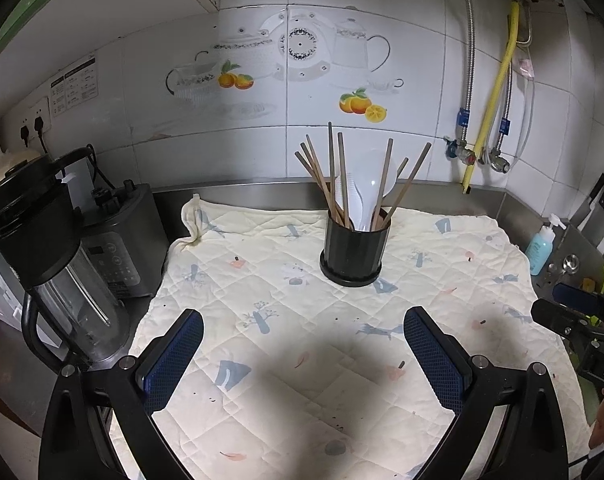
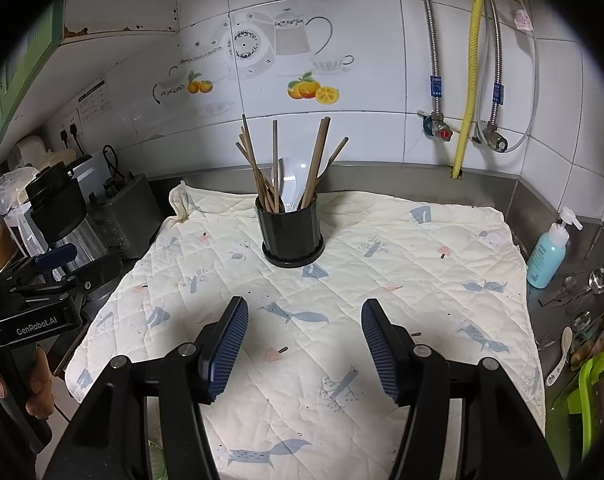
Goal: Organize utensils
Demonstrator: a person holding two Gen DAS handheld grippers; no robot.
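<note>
A black utensil holder (image 1: 354, 254) stands upright on a quilted cream cloth (image 1: 285, 344) near the back wall. It holds several wooden chopsticks (image 1: 342, 176) and a white plastic rice paddle (image 1: 368, 184). It also shows in the right wrist view (image 2: 291, 236), with the chopsticks (image 2: 275, 164) and paddle (image 2: 291, 188). My left gripper (image 1: 304, 324) is open and empty, in front of the holder. My right gripper (image 2: 304, 312) is open and empty, also in front of the holder. Each gripper body shows at the other view's edge.
A blender (image 1: 57, 256) and its base (image 1: 121, 236) stand left of the cloth. A blue soap bottle (image 2: 548, 252), metal spoons (image 2: 586, 280), a white spoon (image 2: 562, 350) and a green rack (image 2: 598, 380) sit at the right. Pipes and valves (image 2: 442, 128) line the tiled wall.
</note>
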